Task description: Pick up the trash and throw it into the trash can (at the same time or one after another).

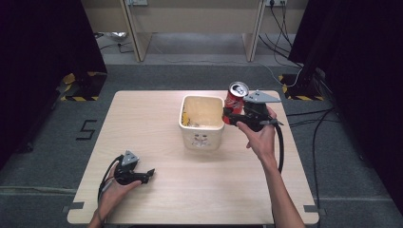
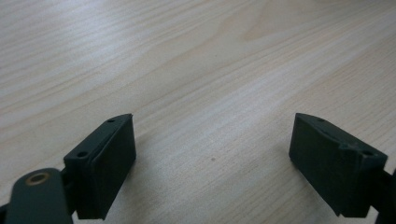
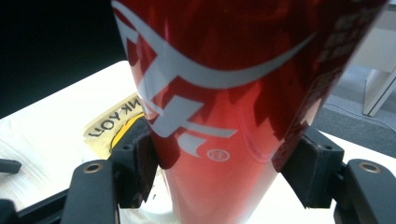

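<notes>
My right gripper (image 1: pixel 227 114) is shut on a red soda can (image 1: pixel 235 98), held in the air just right of a cream square bin (image 1: pixel 186 127) and above its right rim. In the right gripper view the can (image 3: pixel 224 93) fills the frame between both black pads (image 3: pixel 140 163), pressed on either side; a yellow wrapper (image 3: pixel 112 123) lies inside the bin below. My left gripper (image 1: pixel 151 173) rests low at the table's front left, open. In the left gripper view its jaws (image 2: pixel 212 163) stand wide apart over bare wood with nothing between them.
The wooden table (image 1: pixel 152 190) has its edges close at front and sides. Desk legs (image 1: pixel 135 38) and cables (image 1: pixel 285 28) stand on the grey floor beyond. Dark curtains flank both sides. The bin bears a small face print on its front.
</notes>
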Tool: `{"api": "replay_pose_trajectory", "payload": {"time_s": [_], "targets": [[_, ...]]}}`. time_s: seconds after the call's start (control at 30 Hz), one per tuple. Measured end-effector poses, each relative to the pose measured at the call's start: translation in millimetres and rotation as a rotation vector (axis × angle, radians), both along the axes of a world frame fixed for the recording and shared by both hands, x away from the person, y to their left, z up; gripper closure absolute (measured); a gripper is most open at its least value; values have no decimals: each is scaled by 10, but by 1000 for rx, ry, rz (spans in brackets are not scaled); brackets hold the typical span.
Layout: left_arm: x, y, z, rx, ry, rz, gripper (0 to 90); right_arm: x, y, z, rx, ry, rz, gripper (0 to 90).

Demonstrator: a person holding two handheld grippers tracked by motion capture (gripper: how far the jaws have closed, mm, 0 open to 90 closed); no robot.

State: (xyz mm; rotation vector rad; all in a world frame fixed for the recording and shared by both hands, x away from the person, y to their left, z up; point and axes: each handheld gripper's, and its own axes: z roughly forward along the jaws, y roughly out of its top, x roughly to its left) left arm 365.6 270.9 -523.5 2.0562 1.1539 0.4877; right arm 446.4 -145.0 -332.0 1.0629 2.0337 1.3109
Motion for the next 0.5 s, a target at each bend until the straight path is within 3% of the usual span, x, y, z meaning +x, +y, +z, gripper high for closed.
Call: {"api": "replay_pose_trajectory", "payload": {"time_s": [0.5], "targets": [[0, -1, 0, -2, 0, 1, 139, 228, 475, 72, -17, 9, 71, 340]]}}
